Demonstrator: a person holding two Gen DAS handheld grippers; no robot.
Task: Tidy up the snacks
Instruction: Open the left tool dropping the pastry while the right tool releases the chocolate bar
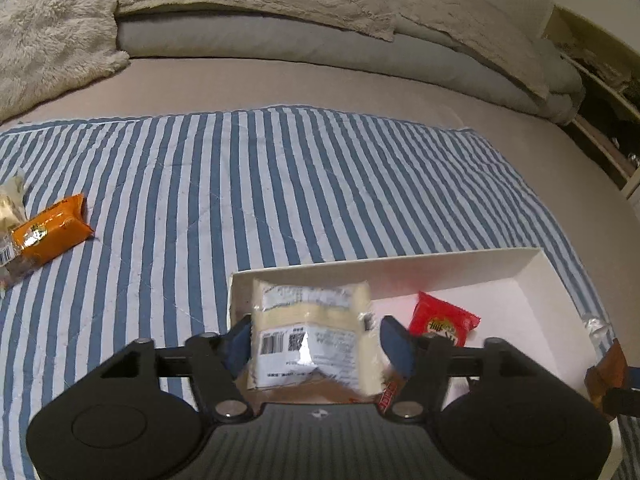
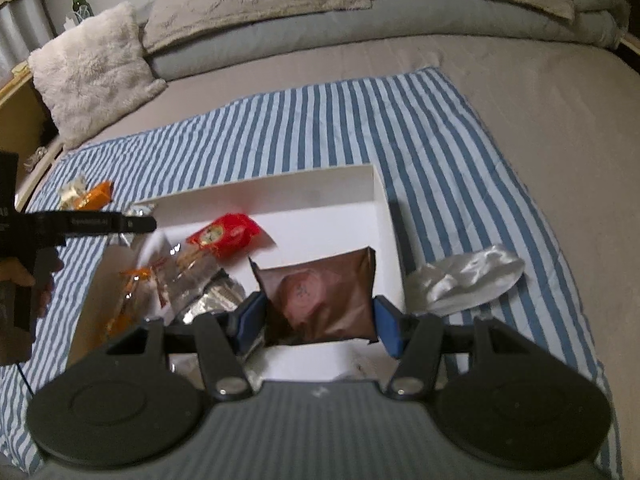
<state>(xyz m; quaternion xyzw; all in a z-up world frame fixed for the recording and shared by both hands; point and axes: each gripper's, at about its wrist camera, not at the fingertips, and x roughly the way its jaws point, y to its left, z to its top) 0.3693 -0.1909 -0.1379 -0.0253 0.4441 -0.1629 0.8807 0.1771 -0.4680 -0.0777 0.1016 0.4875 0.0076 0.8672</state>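
Now my left fingers clasp a pale clear-wrapped snack over the near left end of the white box. My right fingers pinch a brown packet above the box's near right part. A red packet lies inside, and an orange packet rests far left on the striped blanket.

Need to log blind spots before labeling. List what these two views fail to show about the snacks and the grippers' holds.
- Cream packet, left wrist view: its lower edge is hidden behind the left gripper.
- Snacks beside the orange packet: cut off by the left frame edge.
- Brown packet, right wrist view: print blurred; whether the right gripper pinches it is unclear.
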